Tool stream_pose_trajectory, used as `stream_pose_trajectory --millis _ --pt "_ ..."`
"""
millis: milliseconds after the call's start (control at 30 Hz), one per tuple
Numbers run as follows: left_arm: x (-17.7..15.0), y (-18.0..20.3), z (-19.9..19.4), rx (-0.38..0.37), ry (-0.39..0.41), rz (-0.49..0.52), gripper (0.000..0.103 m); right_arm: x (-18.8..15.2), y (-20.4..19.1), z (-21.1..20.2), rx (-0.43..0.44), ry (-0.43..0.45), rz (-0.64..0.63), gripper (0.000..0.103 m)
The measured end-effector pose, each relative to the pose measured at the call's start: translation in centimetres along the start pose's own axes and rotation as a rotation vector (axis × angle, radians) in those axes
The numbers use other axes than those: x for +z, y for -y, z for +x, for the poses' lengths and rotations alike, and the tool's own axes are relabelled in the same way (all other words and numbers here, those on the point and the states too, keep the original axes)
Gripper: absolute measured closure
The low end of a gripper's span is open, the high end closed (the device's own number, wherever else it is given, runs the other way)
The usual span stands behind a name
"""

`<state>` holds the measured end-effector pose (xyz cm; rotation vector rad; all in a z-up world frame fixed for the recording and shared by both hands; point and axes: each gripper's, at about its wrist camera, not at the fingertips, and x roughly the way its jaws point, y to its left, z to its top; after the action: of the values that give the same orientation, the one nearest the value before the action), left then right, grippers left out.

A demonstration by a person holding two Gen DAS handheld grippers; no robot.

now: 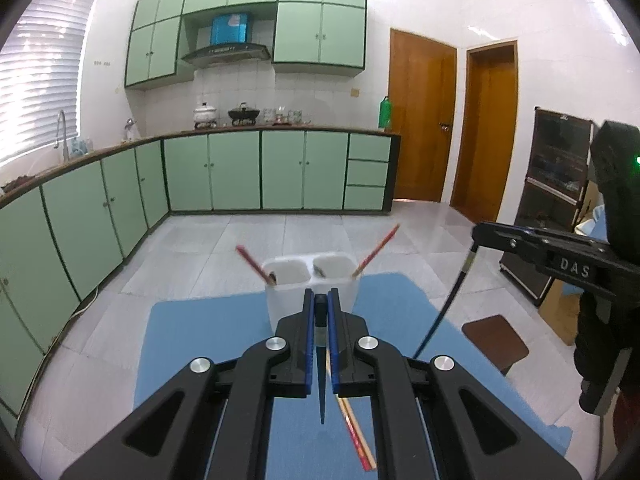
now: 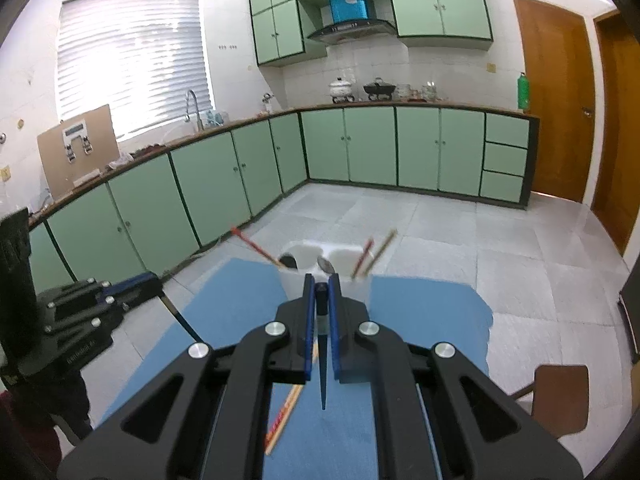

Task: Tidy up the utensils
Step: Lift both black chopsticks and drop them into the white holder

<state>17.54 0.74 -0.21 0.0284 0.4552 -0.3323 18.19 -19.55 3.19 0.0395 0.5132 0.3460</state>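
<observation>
Each tool grips one dark chopstick. The left tool (image 1: 321, 304) has its blue pads closed on a dark chopstick (image 1: 322, 380) that hangs point-down in the lower middle of the left view. The right tool (image 2: 322, 290) holds its own dark chopstick (image 2: 323, 376) the same way in the lower middle of the right view.

The white holder (image 1: 280, 304) stands at the middle of both views, at the far side of the blue mat (image 1: 188, 344), and has two compartments side by side. Red chopsticks (image 1: 378, 250) lean out of both compartments, and a spoon (image 2: 326, 266) seems to sit in each. So the task looks partly done: some utensils are in the holder, two chopsticks are held above the mat, and a red and tan pair (image 1: 358, 436) lies loose on the mat beneath the tools.

The holder's openings are small and partly taken up by leaning sticks, so each held chopstick likely has to go in fairly upright, in the gaps between them. The tools hang close together, the right one showing at the right edge of the left view. The counter's far edge runs just behind the holder, with open floor beyond, and a brown stool (image 2: 560, 396) stands at the lower right of the right view.
</observation>
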Motion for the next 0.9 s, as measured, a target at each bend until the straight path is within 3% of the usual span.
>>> stream_pose_trajectory --millis 300,500,667,767,900 --pt "8.1 -0.2 1.4 0.011 0.164 0.032 0.097 8.9 0.8 0.9 -0.017 0.149 -0.011 0.097" --pt "11.8 -0.9 5.0 0.045 0.232 0.029 0.097 12.4 3.0 4.2 -0.079 0.198 -0.007 0.097" --pt "11.6 -1.7 10.1 0.062 0.199 0.015 0.097 11.7 5.0 8.4 -0.088 0.161 0.032 0.097" --pt "10.1 -2.0 13.3 0.060 0.136 0.010 0.097 10.6 5.5 10.6 -0.086 0.126 0.043 0.097" --pt "8.8 -2.6 14.9 0.054 0.084 -0.011 0.096 9.1 5.8 12.8 -0.083 0.072 0.047 0.095"
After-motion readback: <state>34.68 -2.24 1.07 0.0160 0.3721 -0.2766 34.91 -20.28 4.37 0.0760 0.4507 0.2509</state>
